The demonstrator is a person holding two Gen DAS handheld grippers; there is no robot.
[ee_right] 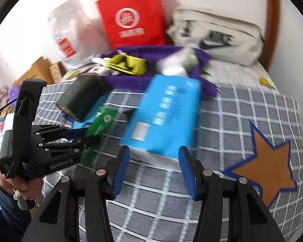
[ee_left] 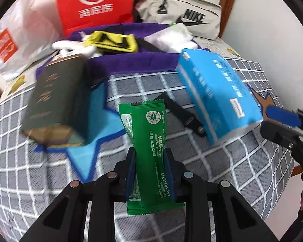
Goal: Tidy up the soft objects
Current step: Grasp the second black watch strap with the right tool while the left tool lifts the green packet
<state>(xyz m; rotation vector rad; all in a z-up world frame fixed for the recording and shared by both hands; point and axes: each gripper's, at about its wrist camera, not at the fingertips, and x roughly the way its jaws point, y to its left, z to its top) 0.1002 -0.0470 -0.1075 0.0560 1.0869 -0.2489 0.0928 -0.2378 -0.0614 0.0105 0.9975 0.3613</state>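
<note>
My left gripper [ee_left: 150, 157] is shut on a green snack packet [ee_left: 148, 141] and holds it above the checked bed cover; it also shows in the right wrist view [ee_right: 81, 136] with the packet [ee_right: 101, 124]. A blue tissue pack [ee_left: 218, 92] lies to the right, a dark green box [ee_left: 56, 102] to the left. My right gripper [ee_right: 153, 156] is open, its blue pads on either side of the near end of the tissue pack [ee_right: 167, 115], not closed on it. A purple cloth tray [ee_left: 135, 60] behind holds a yellow pouch [ee_left: 115, 42] and white soft items [ee_left: 171, 38].
A red paper bag [ee_left: 95, 4], a white plastic bag [ee_left: 14, 40] and a beige Nike bag [ee_left: 181, 14] stand against the wall behind the tray. A black strap [ee_left: 181, 115] lies on the cover. A brown star patch [ee_right: 268, 163] marks the cover at right.
</note>
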